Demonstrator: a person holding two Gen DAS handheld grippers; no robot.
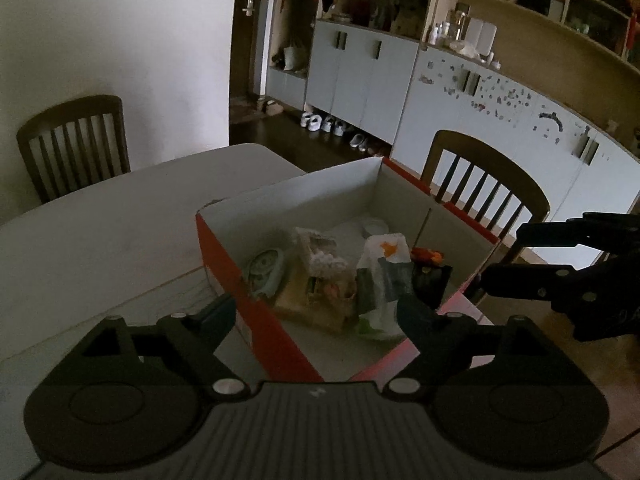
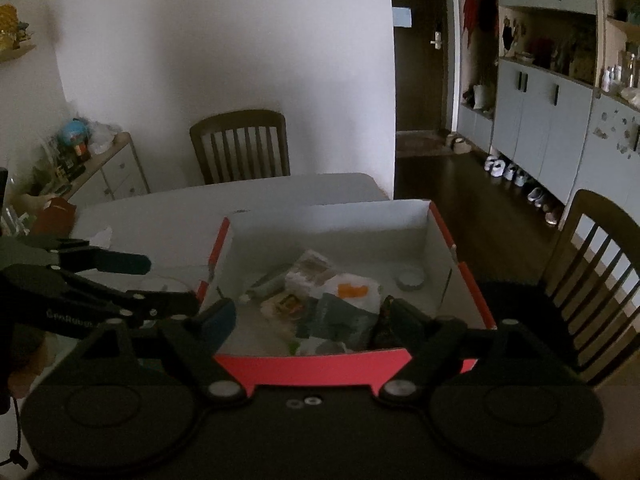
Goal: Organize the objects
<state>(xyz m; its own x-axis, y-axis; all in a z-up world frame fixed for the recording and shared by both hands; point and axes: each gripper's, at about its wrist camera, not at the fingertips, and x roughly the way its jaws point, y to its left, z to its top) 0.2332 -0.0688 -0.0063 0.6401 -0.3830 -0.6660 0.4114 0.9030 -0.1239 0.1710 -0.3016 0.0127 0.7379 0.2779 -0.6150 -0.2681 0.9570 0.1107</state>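
A red cardboard box point(image 1: 256, 332) with a white inside stands on the white table point(image 1: 120, 216). It holds several items: a pale green case point(image 1: 266, 270), a white and orange packet point(image 1: 386, 256), a dark packet point(image 1: 430, 280) and a small white lid point(image 1: 375, 226). My left gripper point(image 1: 318, 312) is open and empty, just above the box's near corner. My right gripper point(image 2: 310, 320) is open and empty over the box's near wall point(image 2: 312, 368). The same packet point(image 2: 352, 292) and lid point(image 2: 410, 278) show in the right wrist view. Each gripper appears in the other's view, the right point(image 1: 500, 256) and the left point(image 2: 172, 284).
Wooden chairs stand at the table's far end point(image 2: 240, 144) and right side point(image 1: 484, 184). A low cabinet point(image 2: 108, 172) with clutter is at the left. Grey cupboards point(image 1: 360, 76) with shoes point(image 1: 324, 122) beneath line the right wall.
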